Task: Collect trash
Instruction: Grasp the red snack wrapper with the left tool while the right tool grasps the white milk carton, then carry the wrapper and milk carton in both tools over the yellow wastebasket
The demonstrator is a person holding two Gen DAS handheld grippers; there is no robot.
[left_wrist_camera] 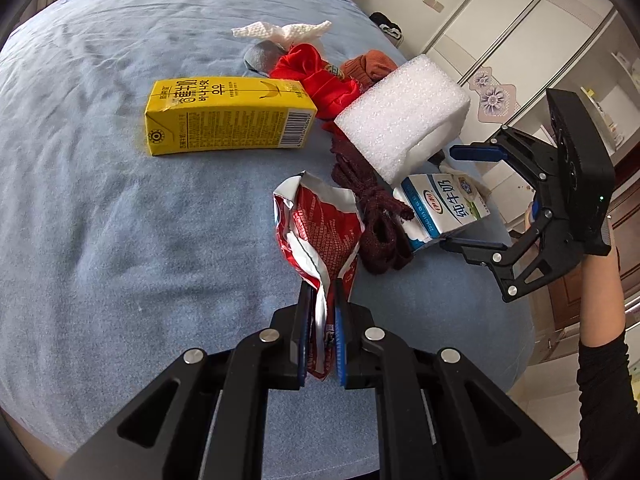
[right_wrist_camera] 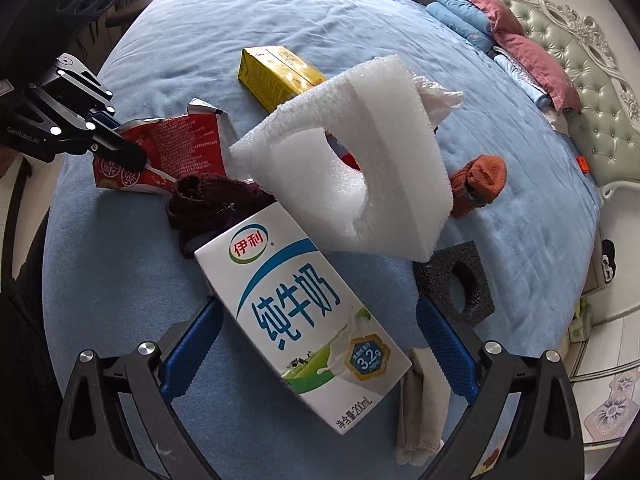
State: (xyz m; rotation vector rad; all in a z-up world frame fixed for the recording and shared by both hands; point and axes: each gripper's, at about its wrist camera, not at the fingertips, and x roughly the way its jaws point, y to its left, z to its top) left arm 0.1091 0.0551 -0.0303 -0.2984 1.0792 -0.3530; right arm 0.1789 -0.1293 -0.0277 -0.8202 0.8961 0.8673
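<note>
On the blue bed [left_wrist_camera: 100,200] my left gripper [left_wrist_camera: 322,320] is shut on a crumpled red and white wrapper [left_wrist_camera: 316,224]; from the right wrist view it [right_wrist_camera: 120,148] pinches that wrapper [right_wrist_camera: 176,148] at the upper left. My right gripper [right_wrist_camera: 318,320] stands open, its blue pads on either side of a white milk carton [right_wrist_camera: 304,320] lying flat. A gap shows at the right pad. In the left wrist view the right gripper [left_wrist_camera: 448,198] straddles the same carton [left_wrist_camera: 440,204] at the bed's edge. A yellow drink carton [left_wrist_camera: 228,116] lies further in.
A white foam block [right_wrist_camera: 352,160] leans over the milk carton. Beside it lie a maroon sock [right_wrist_camera: 208,196], an orange sock [right_wrist_camera: 480,180], a black foam piece [right_wrist_camera: 456,280], a beige cloth [right_wrist_camera: 420,400], red cloth [left_wrist_camera: 316,76] and a tissue [left_wrist_camera: 280,31]. Folded bedding [right_wrist_camera: 500,20] sits by the headboard.
</note>
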